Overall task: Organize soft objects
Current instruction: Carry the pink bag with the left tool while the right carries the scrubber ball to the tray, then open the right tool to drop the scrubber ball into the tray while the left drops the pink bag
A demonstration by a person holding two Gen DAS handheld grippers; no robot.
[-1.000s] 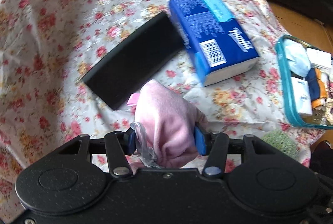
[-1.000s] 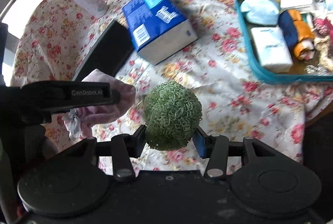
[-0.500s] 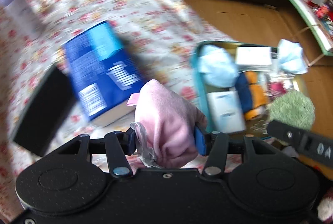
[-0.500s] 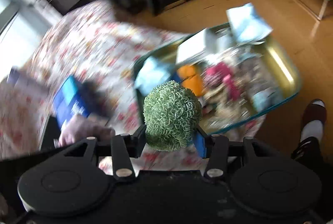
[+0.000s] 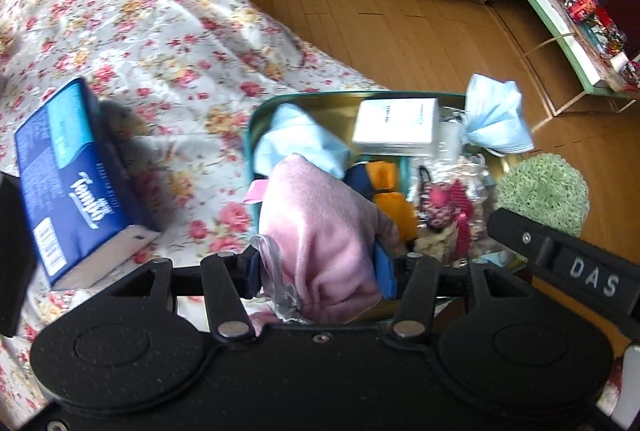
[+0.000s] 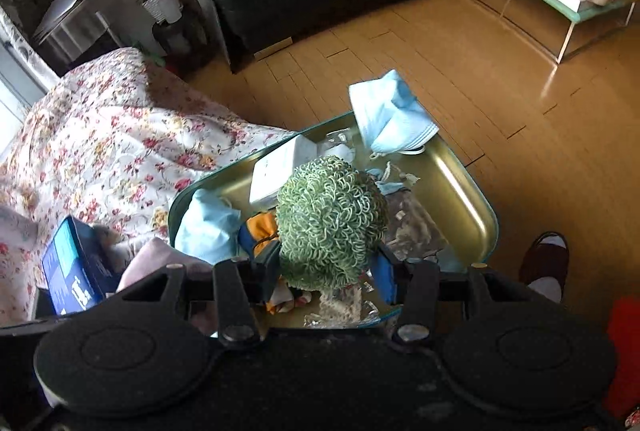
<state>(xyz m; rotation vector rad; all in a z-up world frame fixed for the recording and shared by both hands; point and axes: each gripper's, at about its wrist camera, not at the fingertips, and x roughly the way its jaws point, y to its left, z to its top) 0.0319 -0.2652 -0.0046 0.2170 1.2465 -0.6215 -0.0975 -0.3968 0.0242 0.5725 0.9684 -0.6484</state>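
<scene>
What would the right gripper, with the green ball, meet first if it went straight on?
Probably the clutter in the tray: the right gripper points down over it, its green ball leading. Depth is unclear.

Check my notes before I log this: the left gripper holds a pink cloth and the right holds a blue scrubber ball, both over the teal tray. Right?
One slip: the scrubber ball is green, as the right wrist view shows. The rest stands.

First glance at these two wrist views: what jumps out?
The green scrubber ball clamped in the right gripper, hanging over the teal tray. Next, the pink cloth pinched in the left gripper at the tray's near edge. Then the blue tissue pack on the floral cloth, left of the tray.
</scene>
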